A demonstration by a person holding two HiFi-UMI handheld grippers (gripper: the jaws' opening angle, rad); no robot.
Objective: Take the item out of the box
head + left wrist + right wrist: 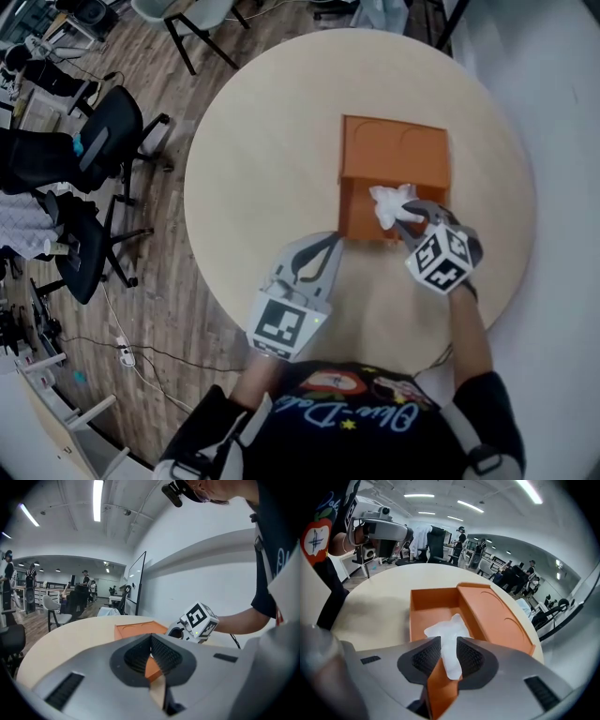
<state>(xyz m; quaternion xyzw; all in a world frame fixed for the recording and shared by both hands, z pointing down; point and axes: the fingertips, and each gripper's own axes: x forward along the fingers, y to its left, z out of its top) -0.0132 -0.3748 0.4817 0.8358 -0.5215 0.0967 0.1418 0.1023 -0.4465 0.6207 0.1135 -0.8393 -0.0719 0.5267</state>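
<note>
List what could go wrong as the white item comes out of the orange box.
The right hand-held gripper pinches only a narrow part of the soft white item, so it may slip or tear. The left hand-held gripper looks shut near the orange box, not clamping it, so the box may drag along.

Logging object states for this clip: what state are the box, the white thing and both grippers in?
box: open, sitting flat on the table, near compartment uncovered.
white item: crumpled, pinched between jaws, over the open compartment.
right gripper: shut on the white item.
left gripper: shut, nothing held, tips by the box's near corner.
</note>
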